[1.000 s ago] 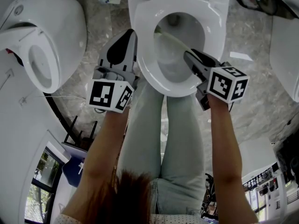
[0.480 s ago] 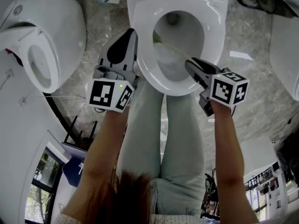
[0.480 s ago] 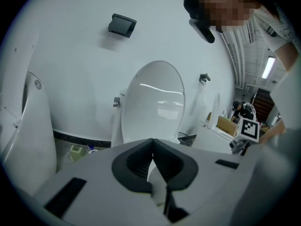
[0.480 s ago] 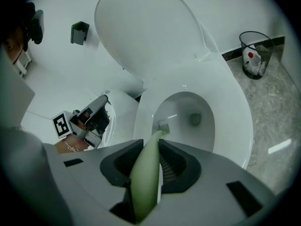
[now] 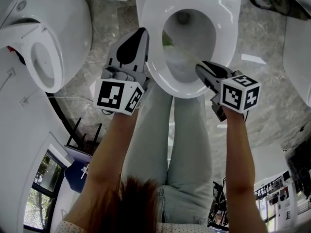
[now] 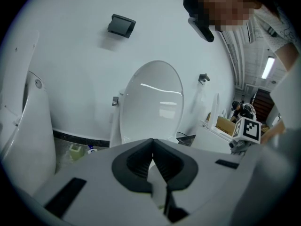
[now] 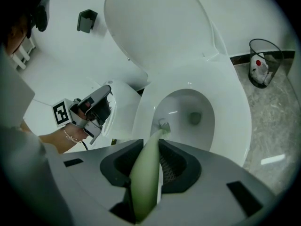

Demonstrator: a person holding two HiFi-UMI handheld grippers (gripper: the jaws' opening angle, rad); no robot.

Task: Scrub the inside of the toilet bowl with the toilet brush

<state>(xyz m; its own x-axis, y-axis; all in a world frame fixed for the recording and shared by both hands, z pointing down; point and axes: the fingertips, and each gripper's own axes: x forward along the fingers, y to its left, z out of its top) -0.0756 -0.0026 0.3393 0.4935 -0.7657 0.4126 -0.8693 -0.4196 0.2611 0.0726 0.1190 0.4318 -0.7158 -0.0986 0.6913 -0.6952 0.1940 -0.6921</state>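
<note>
Grey marbled floor (image 5: pixel 104 38) surrounds the white ceramic toilet bowl (image 5: pixel 154 72). The right gripper (image 7: pixel 151 144) has its jaws pinching the pale-green plastic toilet brush (image 7: pixel 143 182), angling the bristles against the inner wall. The left gripper (image 6: pixel 152 149) sits idle beside the bowl, jaws pressed together.

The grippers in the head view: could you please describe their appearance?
Both left gripper and right gripper have pale grey bodies, black fingers and a white cube of black square markers. Forearms are unsleeved; a bracelet circles the left wrist.

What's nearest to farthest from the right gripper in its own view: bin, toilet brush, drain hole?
1. toilet brush, held by the right gripper.
2. drain hole, ahead, in the middle.
3. bin, far right on the floor.
</note>
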